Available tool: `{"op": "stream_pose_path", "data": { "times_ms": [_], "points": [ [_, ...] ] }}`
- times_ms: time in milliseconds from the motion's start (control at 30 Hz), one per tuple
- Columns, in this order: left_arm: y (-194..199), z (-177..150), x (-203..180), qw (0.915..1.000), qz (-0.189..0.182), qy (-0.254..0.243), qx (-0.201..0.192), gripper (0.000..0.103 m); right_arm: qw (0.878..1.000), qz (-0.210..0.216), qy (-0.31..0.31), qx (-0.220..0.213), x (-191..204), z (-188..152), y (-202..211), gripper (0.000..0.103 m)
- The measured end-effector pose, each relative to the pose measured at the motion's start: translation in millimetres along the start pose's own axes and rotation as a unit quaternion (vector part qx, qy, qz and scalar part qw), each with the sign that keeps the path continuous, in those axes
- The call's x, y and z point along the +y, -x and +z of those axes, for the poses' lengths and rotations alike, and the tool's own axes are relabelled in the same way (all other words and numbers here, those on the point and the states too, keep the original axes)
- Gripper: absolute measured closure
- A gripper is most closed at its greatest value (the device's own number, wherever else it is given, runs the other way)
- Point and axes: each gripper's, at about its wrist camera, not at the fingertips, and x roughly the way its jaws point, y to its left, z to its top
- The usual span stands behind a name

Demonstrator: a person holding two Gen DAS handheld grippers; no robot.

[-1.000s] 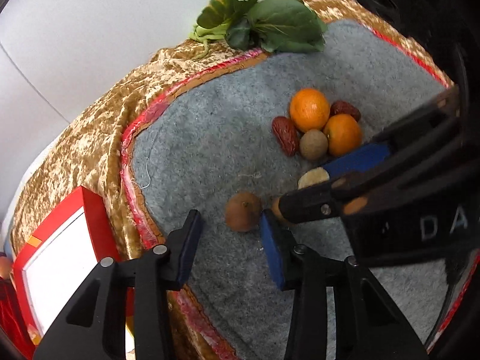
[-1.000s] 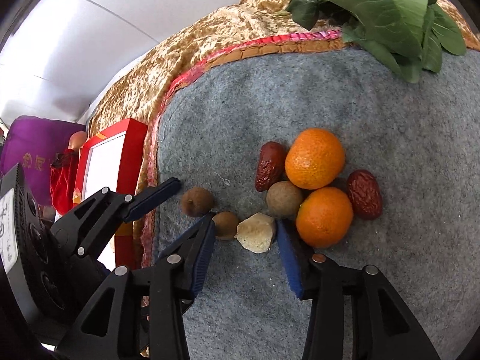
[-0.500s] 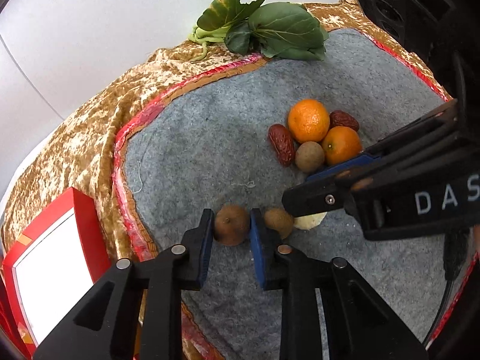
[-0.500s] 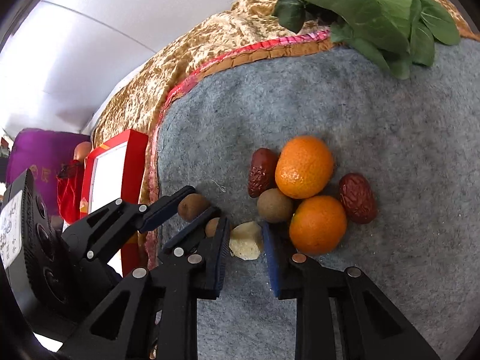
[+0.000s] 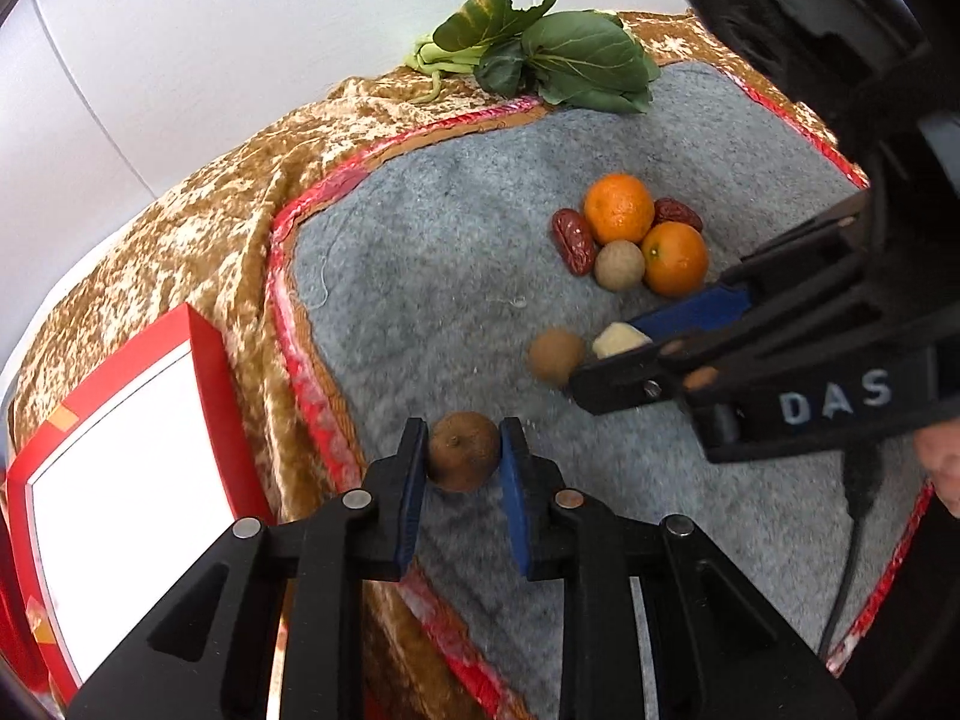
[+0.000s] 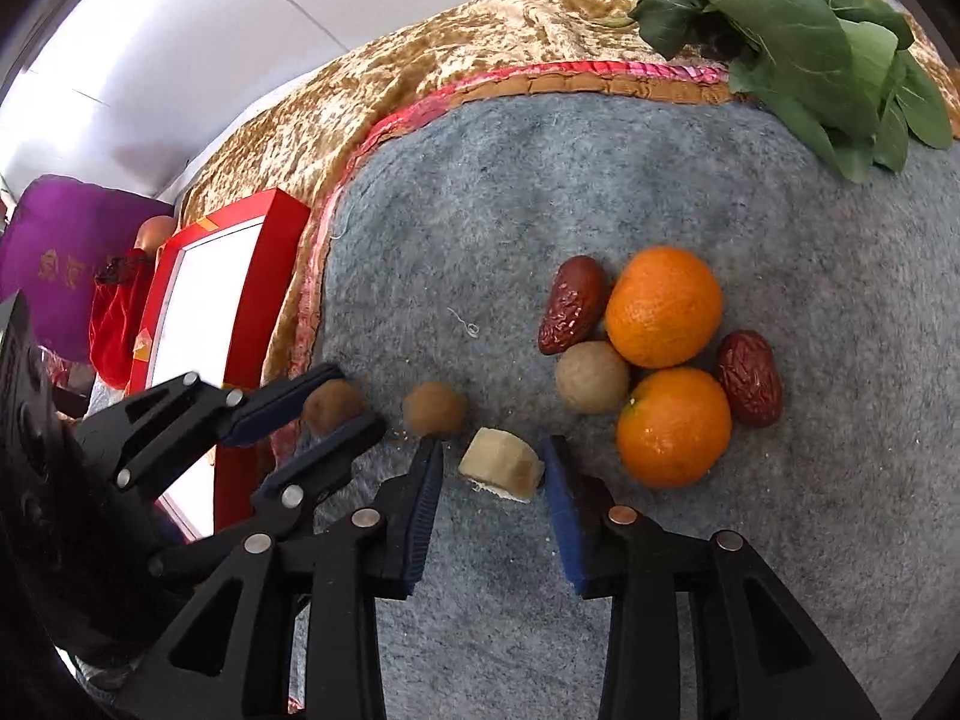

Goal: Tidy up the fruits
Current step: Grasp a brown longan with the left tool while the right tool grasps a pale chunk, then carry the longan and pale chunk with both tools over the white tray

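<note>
brown fruit [image 5: 463,451] clamped between the left gripper [image 5: 462,450] pads, lifted near the grey mat [image 5: 420,276] edge. pale fruit chunk [image 6: 503,463] between the parted right gripper [image 6: 493,468] pads, touching the right one, long axis crosswise. second brown fruit [image 6: 434,409] just left of the chunk. only in the right wrist view: purple cushion [image 6: 66,252] beyond the red box [image 6: 204,324].

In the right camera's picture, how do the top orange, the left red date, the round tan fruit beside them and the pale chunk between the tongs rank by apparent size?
1. Top orange.
2. Left red date and round tan fruit: too alike to rank.
3. Pale chunk, smallest, though nearest the camera.
</note>
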Motion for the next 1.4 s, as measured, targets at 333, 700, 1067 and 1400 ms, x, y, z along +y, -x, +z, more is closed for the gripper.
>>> {"op": "stream_pose_path", "data": {
  "times_ms": [333,700,1067,1400],
  "points": [
    [9.6,-5.4,2.5,0.9997,0.001,0.024,0.0,0.082,1.0,-0.021,0.016,-0.009,4.9,0.5,-0.4,0.075],
    [65.1,-21.8,29.6,0.9948,0.026,0.088,-0.045,0.082,0.994,0.093,0.025,-0.053,14.2,-3.5,37.1,0.075],
    [95.2,-94.0,94.9,0.9713,0.077,0.222,-0.035,0.082,0.98,0.159,0.093,-0.071,96.4,-20.1,18.2,0.075],
    [75.1,-113.5,101.0,0.9711,0.094,0.218,0.021,0.082,0.974,0.153,0.156,-0.057,140.5,-36.9,-11.9,0.075]
  ]
}}
